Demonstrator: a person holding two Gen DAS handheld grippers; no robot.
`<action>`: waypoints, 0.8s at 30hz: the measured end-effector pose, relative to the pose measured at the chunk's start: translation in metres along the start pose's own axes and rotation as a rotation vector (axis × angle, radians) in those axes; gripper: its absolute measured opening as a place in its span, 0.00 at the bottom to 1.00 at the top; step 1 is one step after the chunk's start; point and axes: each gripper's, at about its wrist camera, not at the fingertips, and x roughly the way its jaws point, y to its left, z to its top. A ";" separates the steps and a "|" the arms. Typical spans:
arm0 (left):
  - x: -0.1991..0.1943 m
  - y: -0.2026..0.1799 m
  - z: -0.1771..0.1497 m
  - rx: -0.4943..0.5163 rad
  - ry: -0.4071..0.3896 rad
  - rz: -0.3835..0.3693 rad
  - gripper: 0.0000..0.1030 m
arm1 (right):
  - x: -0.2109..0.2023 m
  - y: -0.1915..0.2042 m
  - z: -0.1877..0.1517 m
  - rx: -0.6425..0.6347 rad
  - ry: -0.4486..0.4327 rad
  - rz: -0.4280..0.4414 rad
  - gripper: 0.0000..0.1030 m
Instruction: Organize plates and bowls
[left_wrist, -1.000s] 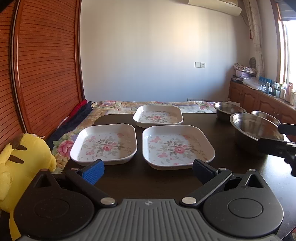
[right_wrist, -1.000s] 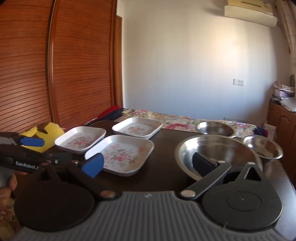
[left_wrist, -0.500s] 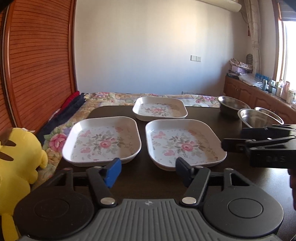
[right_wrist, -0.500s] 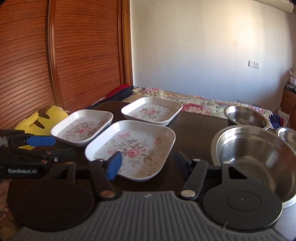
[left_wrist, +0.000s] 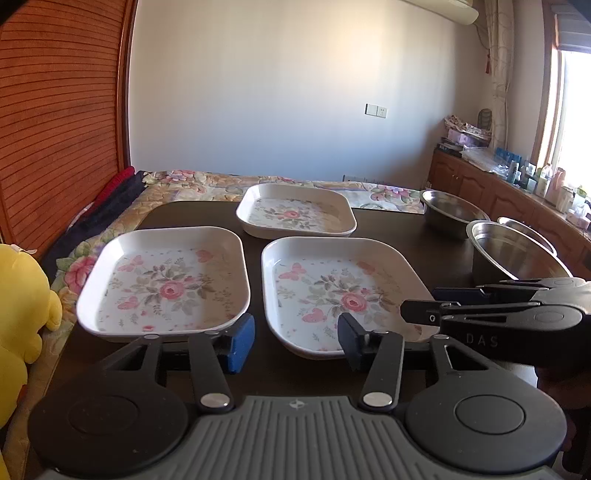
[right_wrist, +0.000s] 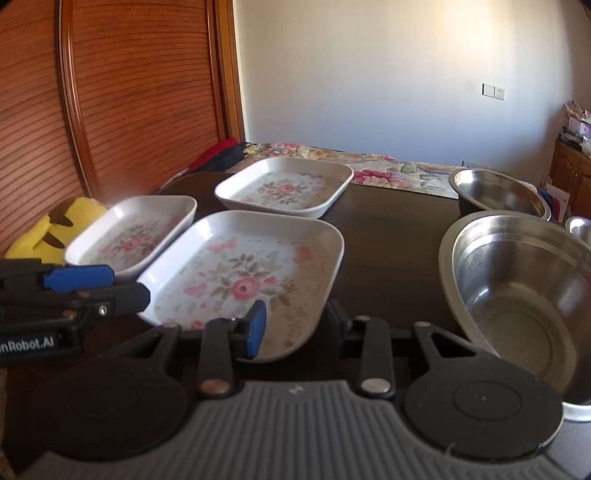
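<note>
Three white square plates with pink flower prints lie on the dark table (left_wrist: 391, 225): a left plate (left_wrist: 162, 280), a near right plate (left_wrist: 340, 291) and a far plate (left_wrist: 295, 210). Three steel bowls stand to the right: a large bowl (right_wrist: 524, 288), a far bowl (right_wrist: 498, 192) and a small bowl (right_wrist: 580, 225) at the frame edge. My left gripper (left_wrist: 295, 343) is open, low in front of the gap between the two near plates. My right gripper (right_wrist: 295, 325) is open at the near corner of the near right plate (right_wrist: 243, 273), whose rim shows between the fingers.
A yellow plush toy (left_wrist: 22, 310) sits at the table's left edge. A floral bedspread (left_wrist: 192, 184) lies beyond the table, with a slatted wooden door (left_wrist: 55, 110) on the left. Wooden cabinets (left_wrist: 498, 188) with bottles run along the right wall.
Both grippers moved forward toward the plates and their fingers narrowed from wide open. My right gripper swung left, from the large bowl to the near right plate.
</note>
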 end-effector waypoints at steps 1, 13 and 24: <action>0.002 0.000 0.001 -0.002 0.001 -0.001 0.50 | 0.001 -0.001 0.000 0.004 0.004 -0.002 0.35; 0.018 0.002 0.003 -0.023 0.028 -0.003 0.45 | 0.009 -0.009 -0.004 0.040 0.018 0.001 0.27; 0.031 0.001 0.004 0.004 0.050 0.023 0.34 | 0.009 -0.010 -0.007 0.044 -0.003 -0.002 0.27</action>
